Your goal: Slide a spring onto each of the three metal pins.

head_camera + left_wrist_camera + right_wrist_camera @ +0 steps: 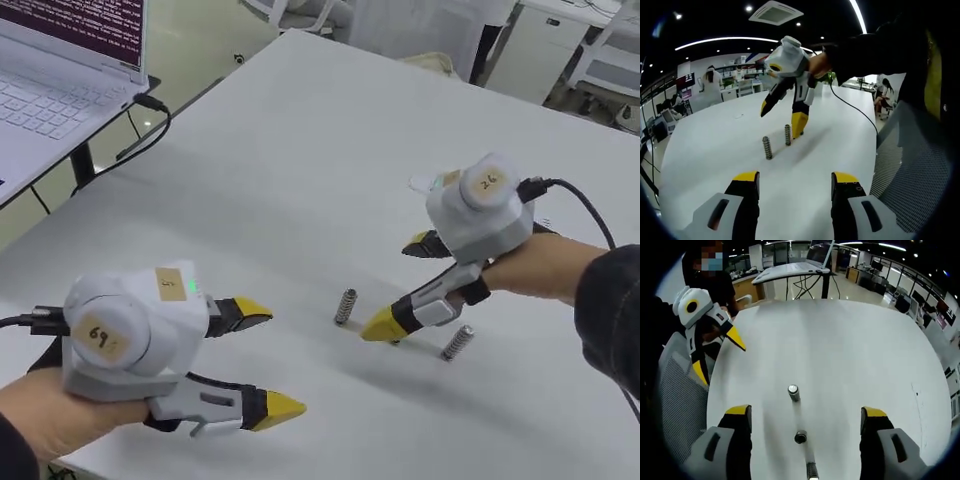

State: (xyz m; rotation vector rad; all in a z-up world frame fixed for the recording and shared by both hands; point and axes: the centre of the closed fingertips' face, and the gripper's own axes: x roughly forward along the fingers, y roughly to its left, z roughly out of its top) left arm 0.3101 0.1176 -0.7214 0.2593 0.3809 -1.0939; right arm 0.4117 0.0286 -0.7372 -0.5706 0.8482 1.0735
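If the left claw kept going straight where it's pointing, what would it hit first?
Most likely the nearer upright spring, standing just left of centre between its open jaws. A second spring and the right claw come right behind; depth is hard to judge.

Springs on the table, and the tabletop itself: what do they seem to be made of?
The springs look like bare grey steel wire: tight coils with a dull metallic glint. The tabletop is white, smooth and matte, with soft shadows on it. It is probably laminate or painted board, but the pictures can't settle which.
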